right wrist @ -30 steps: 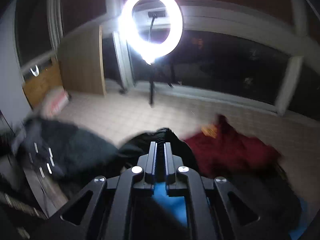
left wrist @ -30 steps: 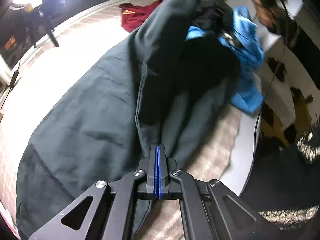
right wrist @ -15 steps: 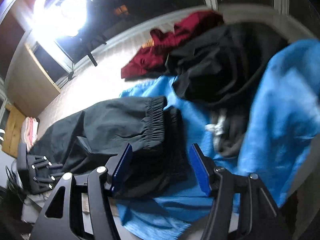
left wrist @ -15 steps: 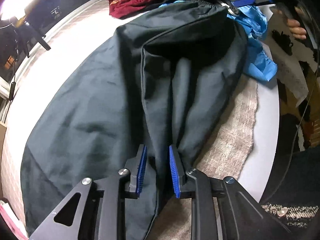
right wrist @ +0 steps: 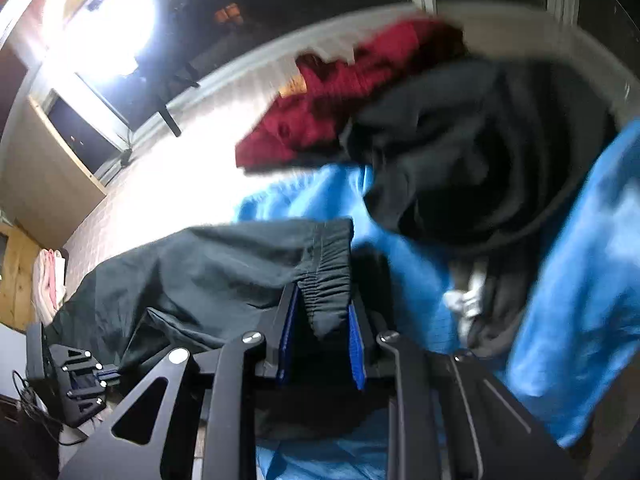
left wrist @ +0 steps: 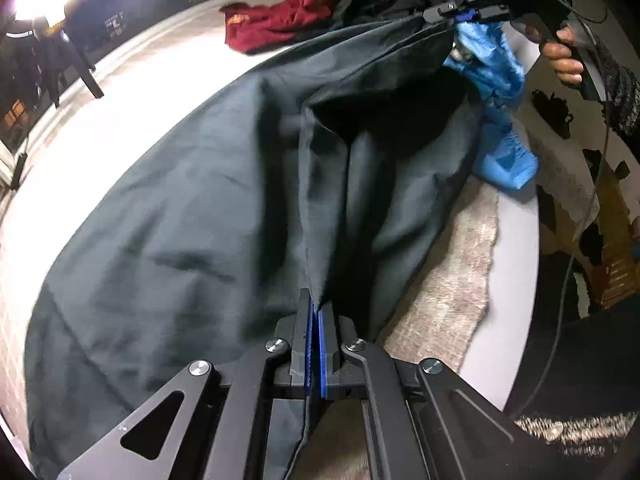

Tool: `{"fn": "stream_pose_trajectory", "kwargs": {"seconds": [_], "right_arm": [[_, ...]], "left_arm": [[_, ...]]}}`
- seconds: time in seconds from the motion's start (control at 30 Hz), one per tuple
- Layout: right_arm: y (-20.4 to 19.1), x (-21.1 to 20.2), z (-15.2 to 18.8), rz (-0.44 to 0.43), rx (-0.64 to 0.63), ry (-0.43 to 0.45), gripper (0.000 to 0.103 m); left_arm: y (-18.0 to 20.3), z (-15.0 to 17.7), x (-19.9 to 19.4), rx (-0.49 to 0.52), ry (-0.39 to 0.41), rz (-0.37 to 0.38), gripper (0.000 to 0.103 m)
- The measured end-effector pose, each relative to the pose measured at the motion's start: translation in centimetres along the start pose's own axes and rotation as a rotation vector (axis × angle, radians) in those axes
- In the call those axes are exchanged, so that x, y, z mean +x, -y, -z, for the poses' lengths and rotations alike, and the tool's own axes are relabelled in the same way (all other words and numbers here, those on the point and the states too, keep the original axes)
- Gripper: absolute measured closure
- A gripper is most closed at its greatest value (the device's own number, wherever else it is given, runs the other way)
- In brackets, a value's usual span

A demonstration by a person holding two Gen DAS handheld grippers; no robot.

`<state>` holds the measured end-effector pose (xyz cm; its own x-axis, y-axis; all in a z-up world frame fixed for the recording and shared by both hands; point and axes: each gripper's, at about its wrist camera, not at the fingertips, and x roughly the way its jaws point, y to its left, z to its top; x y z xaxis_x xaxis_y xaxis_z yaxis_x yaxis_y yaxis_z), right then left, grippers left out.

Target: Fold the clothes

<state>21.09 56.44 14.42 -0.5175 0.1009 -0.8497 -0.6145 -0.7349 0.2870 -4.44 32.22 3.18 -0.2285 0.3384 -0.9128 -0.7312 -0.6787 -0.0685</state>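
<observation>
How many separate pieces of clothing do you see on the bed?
4, and more may be hidden in the pile: dark pants spread in front, a red garment at the back, a black garment beside it, and a blue garment under the black one.

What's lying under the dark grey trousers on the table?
Under the dark grey trousers a beige fuzzy mat shows at one edge, and a bright blue garment lies beneath the waistband end. The rest underneath is covered.
</observation>
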Motion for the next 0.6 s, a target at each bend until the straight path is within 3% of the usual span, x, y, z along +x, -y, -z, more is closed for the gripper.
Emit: {"fn": "stream_pose_trajectory", "kwargs": {"seconds": [0.07,0.13,0.2,0.37,0.5,0.57,0.6], "right_arm": [[-0.3,-2.4,0.0,-0.058,0.016,0.029,0.081],[0.6,-3.1,1.0,-0.077,0.054,0.032,0.081],[1.7,-3.3,2.2,-0.082,0.097,0.032,0.080],[3.4,1.0,3.6,-0.041,0.159,-0.058,0.080],[3.1,1.0,3.0,-0.041,0.118,-0.051,0.080],[2.6,0.6,2.5,-0.024,0.078,-0.039,0.080],[2.3,0.4,2.2,-0.016,0.057,-0.032,0.080]], "left_arm": [[0.0,0.1,-0.8,0.007,-0.002,0.015,0.100],[0.4,1.1,-1.1,0.023,-0.033,0.028,0.084],[0.7,1.4,-1.4,0.052,-0.040,0.002,0.075],[2.4,-2.2,-0.1,0.078,0.004,0.006,0.074],[4.2,-5.5,2.7,0.114,0.019,-0.001,0.068],[4.5,-7.0,4.4,0.104,0.014,0.000,0.077],[4.2,-7.5,5.1,0.089,0.002,0.013,0.103]]}}
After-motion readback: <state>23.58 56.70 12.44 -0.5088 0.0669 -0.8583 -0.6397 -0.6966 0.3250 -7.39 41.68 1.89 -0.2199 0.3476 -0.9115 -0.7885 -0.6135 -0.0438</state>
